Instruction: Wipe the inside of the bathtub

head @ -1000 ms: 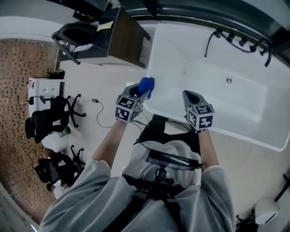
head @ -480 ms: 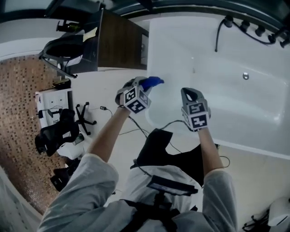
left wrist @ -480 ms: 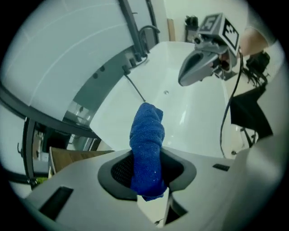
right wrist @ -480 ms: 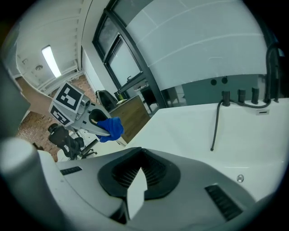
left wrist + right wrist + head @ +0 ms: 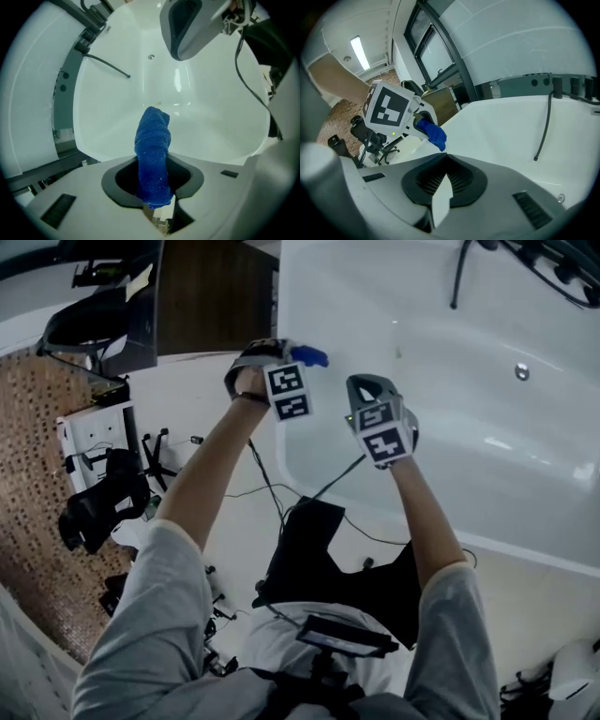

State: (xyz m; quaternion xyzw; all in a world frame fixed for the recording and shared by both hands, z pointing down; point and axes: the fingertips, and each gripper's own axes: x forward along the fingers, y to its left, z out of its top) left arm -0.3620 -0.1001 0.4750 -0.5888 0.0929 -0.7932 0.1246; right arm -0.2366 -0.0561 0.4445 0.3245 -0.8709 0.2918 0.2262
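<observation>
The white bathtub [image 5: 441, 456] fills the upper right of the head view. My left gripper [image 5: 292, 354] hangs over the tub's near-left corner, shut on a blue cloth [image 5: 310, 356]. In the left gripper view the cloth [image 5: 152, 154] sticks out of the jaws over the tub's inside [image 5: 197, 122]. My right gripper [image 5: 361, 382] is just to the right, over the tub's inner slope. In the right gripper view its jaws [image 5: 443, 187] are shut with nothing between them. That view also shows the left gripper [image 5: 389, 108] and the cloth [image 5: 432, 132].
A black shower hose [image 5: 459, 273] and tap fittings [image 5: 553, 268] sit at the tub's far rim; a round metal fitting [image 5: 521, 372] is on its wall. A dark wooden cabinet [image 5: 216, 296] stands left of the tub. Cables [image 5: 267, 488], a black bag [image 5: 309, 540] and office chairs [image 5: 94, 502] are on the floor.
Both grippers have moved forward from the tub's near rim to over its inside, the left one carrying the blue cloth. The head view has shifted closer to the tub.
</observation>
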